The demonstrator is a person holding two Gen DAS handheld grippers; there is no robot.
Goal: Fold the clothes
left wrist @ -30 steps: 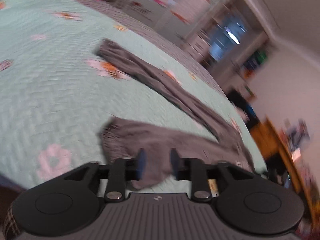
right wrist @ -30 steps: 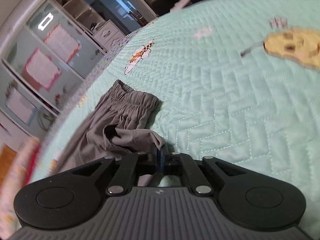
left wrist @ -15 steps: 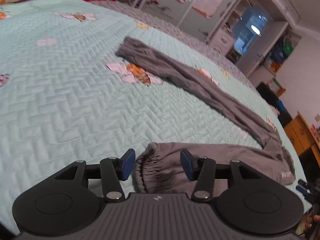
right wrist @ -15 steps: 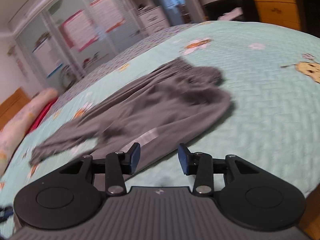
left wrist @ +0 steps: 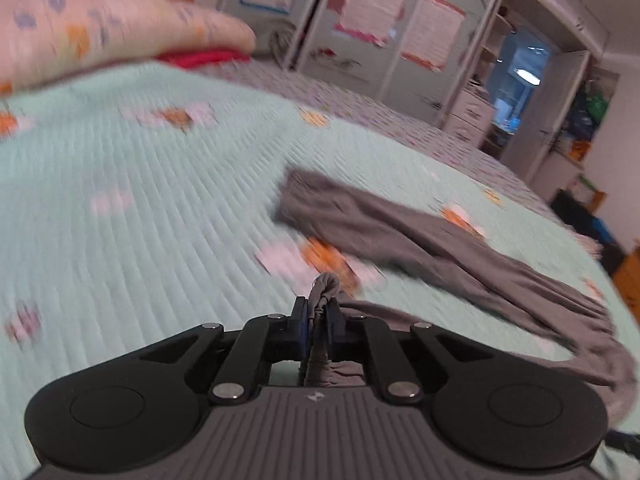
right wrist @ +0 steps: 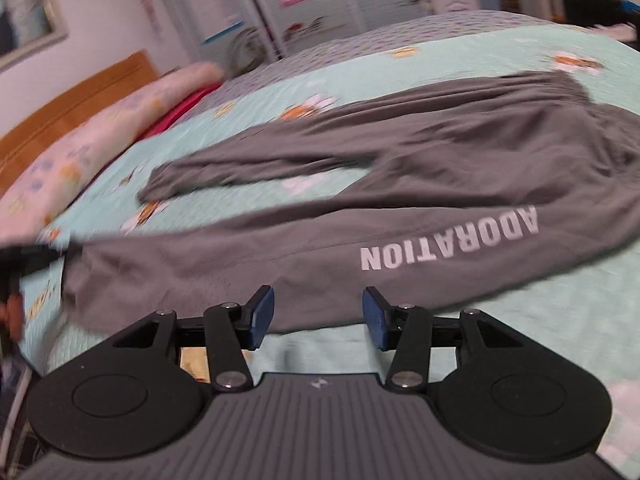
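Observation:
Grey trousers [right wrist: 400,208] with white "ADORATION" lettering lie spread across a mint quilted bed [right wrist: 540,320]. The far leg [left wrist: 420,236] lies flat, running away to the left. My left gripper [left wrist: 318,314] is shut on the cuff of the near leg [left wrist: 326,286], which bunches up between the pads. In the right wrist view the left gripper [right wrist: 24,258] shows at the left edge, holding that cuff. My right gripper [right wrist: 318,312] is open and empty, just in front of the near leg's lower edge.
A patterned pillow [left wrist: 100,36] on a red cloth and a wooden headboard [right wrist: 72,100] lie at the bed's left end. Wardrobes with posters [left wrist: 380,20] and cluttered shelves stand behind the bed.
My left gripper closed on the near leg's cuff and carried it left, stretching the leg out. My right gripper, having let go of the waistband, opened wider and drew back to the trousers' near edge.

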